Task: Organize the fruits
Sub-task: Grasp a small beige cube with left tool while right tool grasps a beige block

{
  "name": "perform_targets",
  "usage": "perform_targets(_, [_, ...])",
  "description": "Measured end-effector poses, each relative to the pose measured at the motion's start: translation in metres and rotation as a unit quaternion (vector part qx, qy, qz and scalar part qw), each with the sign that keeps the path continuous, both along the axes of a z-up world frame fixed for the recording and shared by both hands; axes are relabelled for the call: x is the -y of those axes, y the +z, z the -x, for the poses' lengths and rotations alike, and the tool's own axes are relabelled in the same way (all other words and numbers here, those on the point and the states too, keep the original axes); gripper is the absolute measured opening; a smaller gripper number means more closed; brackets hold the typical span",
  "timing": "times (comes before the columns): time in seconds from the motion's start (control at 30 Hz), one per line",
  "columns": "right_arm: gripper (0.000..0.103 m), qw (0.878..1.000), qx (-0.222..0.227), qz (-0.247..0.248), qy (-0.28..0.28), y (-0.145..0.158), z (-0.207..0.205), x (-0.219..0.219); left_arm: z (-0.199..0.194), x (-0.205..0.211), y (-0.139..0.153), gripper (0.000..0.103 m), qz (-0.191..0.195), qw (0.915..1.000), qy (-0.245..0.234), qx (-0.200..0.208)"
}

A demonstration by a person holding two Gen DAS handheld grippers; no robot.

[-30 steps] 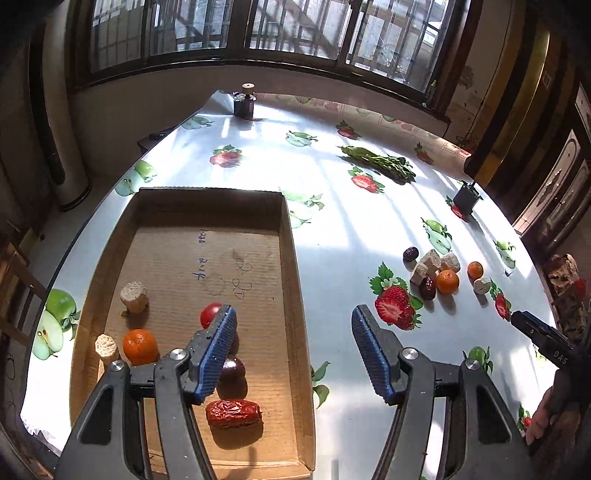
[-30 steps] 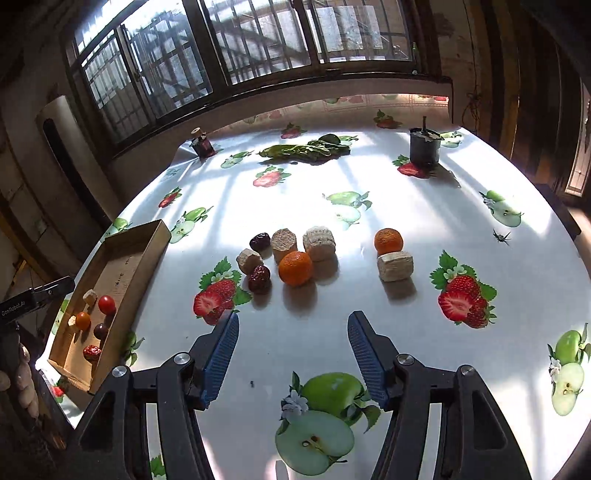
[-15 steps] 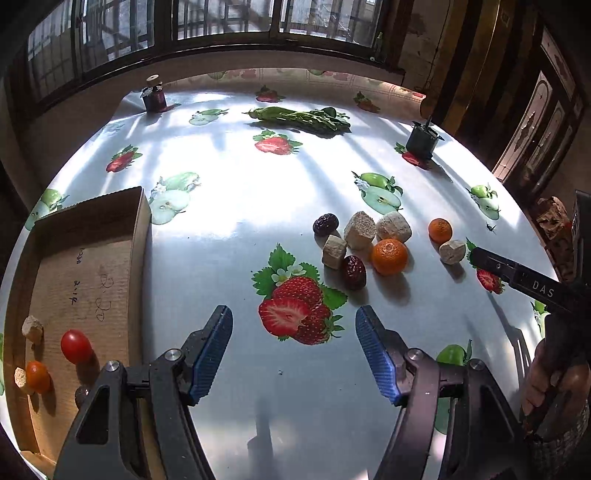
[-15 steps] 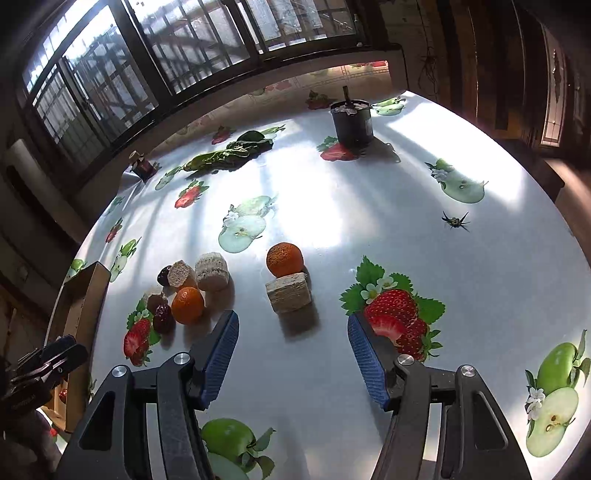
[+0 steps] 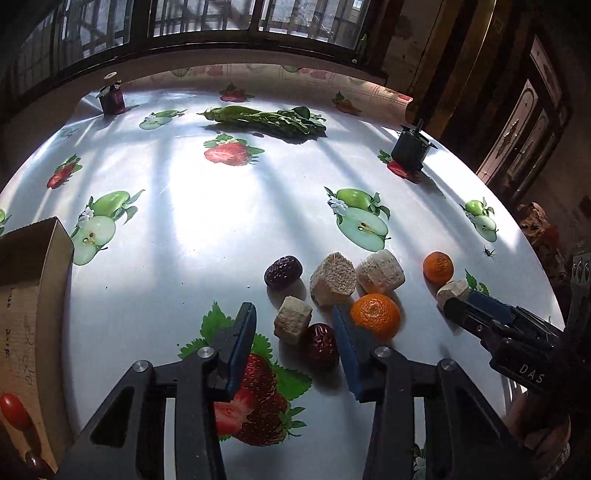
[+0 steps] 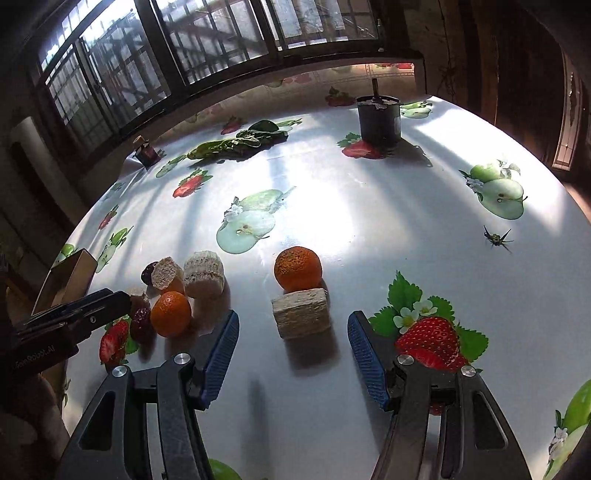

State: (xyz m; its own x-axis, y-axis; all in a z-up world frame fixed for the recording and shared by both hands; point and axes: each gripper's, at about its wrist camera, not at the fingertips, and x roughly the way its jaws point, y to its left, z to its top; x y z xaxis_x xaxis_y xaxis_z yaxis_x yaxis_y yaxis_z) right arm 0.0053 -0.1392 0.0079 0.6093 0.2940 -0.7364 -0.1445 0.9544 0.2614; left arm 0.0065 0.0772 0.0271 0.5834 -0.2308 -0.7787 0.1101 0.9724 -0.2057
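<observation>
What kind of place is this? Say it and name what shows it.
Most likely a home dining room or sunroom. A round table under a fruit-print oilcloth, barred windows along the wall behind it, and a wooden door with patterned glass to the side all point to a lived-in house.

Near the lower middle of the left wrist view lies a cluster of pieces. A dark wrinkled date [image 5: 283, 266] sits at its upper left, beside two pale, rough-cut cubes [image 5: 333, 278] [image 5: 380, 271]. Below them a smaller pale cube [image 5: 293, 320] touches a glossy red date [image 5: 322, 345], with a bright tangerine [image 5: 376, 315] just to the right. Farther right, apart from the cluster, a smaller tangerine [image 5: 438, 266] rests just above another pale chunk [image 5: 452, 290]. At the lower left edge, a cherry tomato [image 5: 14, 410] lies inside the cardboard tray [image 5: 35, 288].
</observation>
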Motion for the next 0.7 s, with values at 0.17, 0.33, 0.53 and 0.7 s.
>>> perform_targets(0.17, [0.062,1.0,0.004,0.006,-0.003,-0.002,0.0,-0.002,-0.004,-0.009,-0.01,0.025,0.027,0.9996,0.001,-0.002])
perform_targets(0.33, [0.047,1.0,0.007,0.026,0.0,-0.004,-0.001,-0.009,-0.002,-0.008,-0.015,0.024,0.025,0.9996,-0.01,0.007])
perform_targets(0.53, [0.032,0.999,0.011,0.032,0.0,-0.005,0.0,-0.011,0.004,0.001,-0.016,0.019,-0.015,0.9994,-0.019,0.025])
perform_targets(0.7, [0.032,0.999,0.021,0.032,-0.003,-0.003,0.004,-0.01,0.005,-0.005,-0.016,0.016,0.007,0.9997,-0.008,0.022])
